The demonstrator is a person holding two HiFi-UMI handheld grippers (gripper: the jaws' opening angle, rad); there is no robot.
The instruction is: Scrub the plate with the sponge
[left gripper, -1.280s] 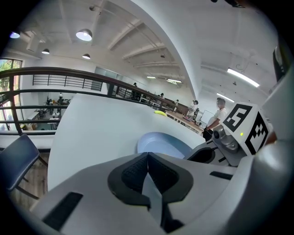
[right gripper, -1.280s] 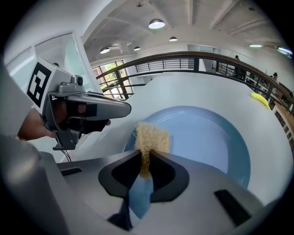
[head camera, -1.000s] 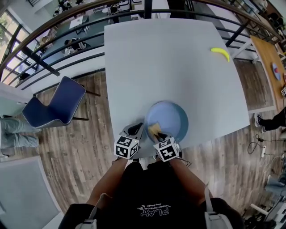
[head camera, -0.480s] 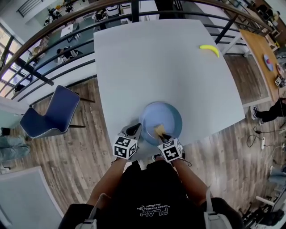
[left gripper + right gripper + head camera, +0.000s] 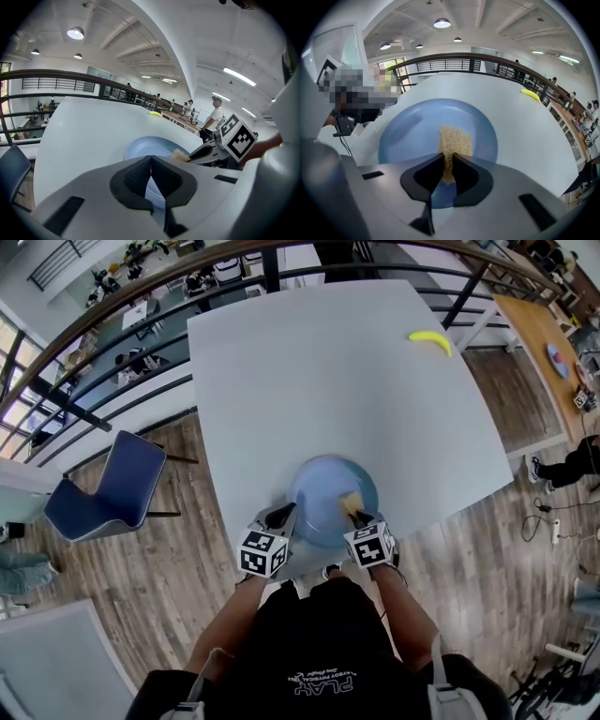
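Note:
A light blue plate (image 5: 323, 493) sits near the front edge of the white table (image 5: 328, 381). My left gripper (image 5: 283, 516) is shut on the plate's left rim (image 5: 140, 150), which passes between its jaws. A tan sponge (image 5: 352, 503) rests on the right part of the plate (image 5: 412, 131), and my right gripper (image 5: 360, 518) is shut on the sponge (image 5: 453, 140). In the left gripper view the sponge (image 5: 179, 154) and the right gripper's marker cube show beyond the plate.
A yellow banana (image 5: 429, 339) lies at the table's far right corner, and the banana (image 5: 531, 94) also shows in the right gripper view. A blue chair (image 5: 108, 488) stands on the wood floor left of the table. A railing (image 5: 141, 306) runs behind the table.
The right gripper has dragged the sponge rightward across the plate, from its left-centre to its right side. The left gripper has kept its hold on the rim.

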